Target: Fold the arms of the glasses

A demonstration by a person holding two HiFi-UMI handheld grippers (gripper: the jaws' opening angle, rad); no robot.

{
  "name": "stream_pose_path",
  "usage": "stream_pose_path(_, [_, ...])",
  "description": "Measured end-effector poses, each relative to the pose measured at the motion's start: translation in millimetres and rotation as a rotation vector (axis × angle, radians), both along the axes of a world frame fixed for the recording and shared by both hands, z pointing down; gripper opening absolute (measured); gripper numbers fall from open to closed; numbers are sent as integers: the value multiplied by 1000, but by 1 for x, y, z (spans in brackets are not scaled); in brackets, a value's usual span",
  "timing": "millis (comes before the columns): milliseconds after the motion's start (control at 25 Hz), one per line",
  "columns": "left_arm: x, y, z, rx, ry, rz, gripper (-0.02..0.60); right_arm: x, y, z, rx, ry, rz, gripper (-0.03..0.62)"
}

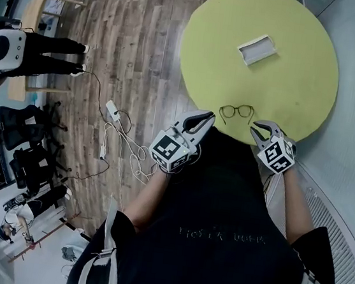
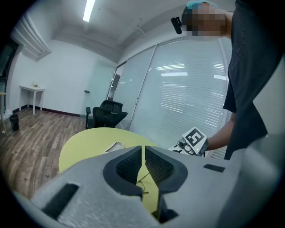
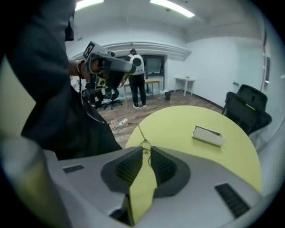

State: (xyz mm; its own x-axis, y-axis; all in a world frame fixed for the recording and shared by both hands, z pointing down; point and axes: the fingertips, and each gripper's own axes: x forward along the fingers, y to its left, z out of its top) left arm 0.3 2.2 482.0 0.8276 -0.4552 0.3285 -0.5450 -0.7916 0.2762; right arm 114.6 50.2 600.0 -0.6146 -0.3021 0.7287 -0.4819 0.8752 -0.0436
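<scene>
The thin-framed glasses (image 1: 236, 110) lie on the round yellow-green table (image 1: 299, 89) near its front edge, arms unfolded and pointing toward me. My left gripper (image 1: 205, 117) hovers at the table edge just left of them, jaws shut and empty. My right gripper (image 1: 262, 130) sits just right of them, jaws together with only a thin slit, holding nothing. In the right gripper view the glasses (image 3: 143, 145) lie just beyond the fingertips. In the left gripper view a bit of the glasses' frame (image 2: 142, 180) shows through the jaw gap.
A white case (image 1: 257, 49) lies at the table's middle. Cables and a power strip (image 1: 113, 109) trail on the wood floor to the left. A person (image 1: 41, 50) stands by a desk at far left; black office chairs (image 1: 19, 126) stand nearby.
</scene>
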Motion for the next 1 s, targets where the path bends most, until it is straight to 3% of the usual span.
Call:
stream_pose_path(320, [-9, -3, -1, -30, -2, -4, 35, -3, -13, 15, 27, 131, -190, 34])
stream_pose_path(1000, [-6, -10, 4, -45, 11, -1, 35, -1, -14, 51, 104, 365, -479, 34])
